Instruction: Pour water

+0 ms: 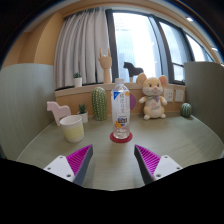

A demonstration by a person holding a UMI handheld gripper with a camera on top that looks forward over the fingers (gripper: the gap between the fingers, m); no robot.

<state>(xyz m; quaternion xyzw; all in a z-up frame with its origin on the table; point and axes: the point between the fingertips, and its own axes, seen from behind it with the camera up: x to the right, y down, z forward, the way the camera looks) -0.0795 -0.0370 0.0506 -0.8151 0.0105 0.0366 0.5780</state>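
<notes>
A clear water bottle [121,110] with a white cap and coloured label stands upright on a red coaster [121,137] on the pale table [110,162], beyond my fingers and roughly centred between them. A pale yellow cup [72,126] stands to the bottom left of the bottle. My gripper [111,160] is open and empty; its pink pads [73,161] show either side, well short of the bottle.
A green cactus toy [99,103] stands behind the cup. A plush bear [152,97] sits right of the bottle, a small green cactus [186,110] further right. A pink object [58,106] is by the left wall. Windows and curtains lie behind.
</notes>
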